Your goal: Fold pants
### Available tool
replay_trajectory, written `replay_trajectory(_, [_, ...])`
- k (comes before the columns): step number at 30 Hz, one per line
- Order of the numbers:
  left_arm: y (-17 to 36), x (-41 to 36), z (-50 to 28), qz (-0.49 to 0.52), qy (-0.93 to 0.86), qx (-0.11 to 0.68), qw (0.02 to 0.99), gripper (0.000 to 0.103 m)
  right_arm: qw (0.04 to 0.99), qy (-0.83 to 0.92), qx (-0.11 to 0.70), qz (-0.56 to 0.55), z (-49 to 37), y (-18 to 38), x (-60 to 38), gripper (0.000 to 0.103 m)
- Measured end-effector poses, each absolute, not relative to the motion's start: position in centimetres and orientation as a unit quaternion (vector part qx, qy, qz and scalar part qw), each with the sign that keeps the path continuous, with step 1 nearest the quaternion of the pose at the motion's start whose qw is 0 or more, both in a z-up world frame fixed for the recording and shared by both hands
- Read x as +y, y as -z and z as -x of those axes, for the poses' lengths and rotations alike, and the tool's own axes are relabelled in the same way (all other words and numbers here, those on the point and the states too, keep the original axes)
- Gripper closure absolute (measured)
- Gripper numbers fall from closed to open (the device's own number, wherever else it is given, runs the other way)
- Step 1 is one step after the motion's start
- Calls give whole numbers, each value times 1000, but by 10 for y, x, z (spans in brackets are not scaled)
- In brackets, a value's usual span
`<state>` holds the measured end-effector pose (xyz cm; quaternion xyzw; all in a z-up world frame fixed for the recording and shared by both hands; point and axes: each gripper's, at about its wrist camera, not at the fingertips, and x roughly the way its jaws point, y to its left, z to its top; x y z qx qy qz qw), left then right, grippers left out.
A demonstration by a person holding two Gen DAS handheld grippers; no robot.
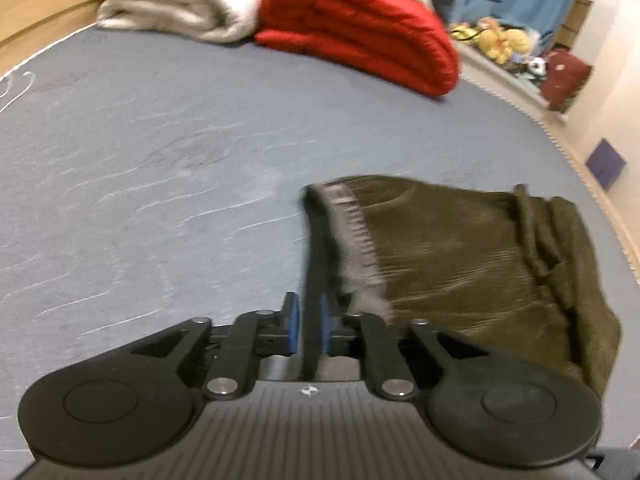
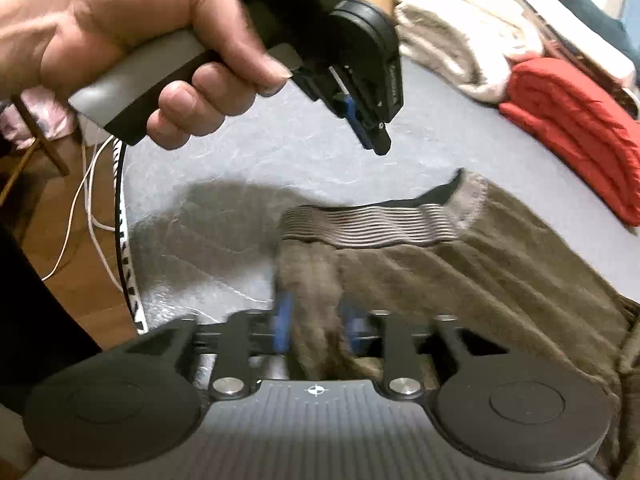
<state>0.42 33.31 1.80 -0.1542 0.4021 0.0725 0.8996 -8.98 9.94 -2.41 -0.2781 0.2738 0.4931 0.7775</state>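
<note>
Where the left wrist camera looks down its own fingers, the left gripper (image 1: 306, 328) sits low in the picture with its blue pads (image 1: 293, 322) a narrow gap apart. A thin dark strip of the pants' edge runs up through that gap — the pads seem not to press on it, though blur makes this hard to judge. Olive-brown corduroy pants (image 1: 460, 264) lie to the right on a grey-blue bed sheet (image 1: 160, 168), doubled over, with the ribbed grey waistband (image 1: 356, 236) along their near left edge. At the far end of the bed rest a folded cream blanket (image 1: 176, 4) and a folded red blanket (image 1: 360, 32).

Seen from the right wrist camera, the right gripper (image 2: 316, 330) fills the lower part of the picture. Its blue pads (image 2: 282, 328) stand moderately apart, and a bunched fold of the corduroy lies loosely between them without being pinched. The pants (image 2: 480, 280) spread ahead and to the right, waistband (image 2: 372, 224) on top and facing away. Above, a person's hand (image 2: 140, 48) holds the other gripper (image 2: 370, 130) in the air over the sheet (image 2: 248, 148), clear of the cloth.

Judging by the doubled layers and the waistband lying on top, at least one fold looks made and both grippers appear to be letting go. What likely remains is a further fold or some smoothing — the bundle is loose and rumpled near the right gripper.
</note>
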Motion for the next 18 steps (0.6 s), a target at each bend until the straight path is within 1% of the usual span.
replay_trajectory(1, [-20, 324, -4, 147, -66, 398, 903, 75, 784, -489, 271, 270, 87, 17, 93, 53])
replay_trajectory(2, [-24, 312, -7, 137, -57, 393, 907, 72, 791, -485, 270, 259, 83, 10, 84, 53])
replay_trajectory(7, [-30, 260, -18, 125, -27, 379, 916, 70, 848, -421, 260, 191, 32, -24, 21, 53])
replay_trajectory(9, [-30, 242, -22, 122, -14, 378, 918, 70, 881, -349, 262, 184, -2, -29, -13, 52])
replay_trajectory(10, [-27, 233, -26, 117, -11, 377, 919, 65, 894, -314, 263, 183, -18, -28, -27, 49])
replay_trajectory(11, [-28, 222, -28, 110, -8, 375, 920, 56, 909, -269, 261, 180, -37, -26, -45, 39])
replay_trajectory(13, [-28, 210, -32, 98, -6, 370, 924, 50, 925, -188, 283, 168, -73, -14, -74, 28])
replay_trajectory(15, [-27, 201, -35, 89, -4, 370, 925, 50, 918, -162, 332, 144, -103, 3, -92, 30])
replay_trajectory(18, [-25, 197, -40, 93, -7, 373, 923, 47, 905, -157, 374, 132, -128, 22, -101, 30])
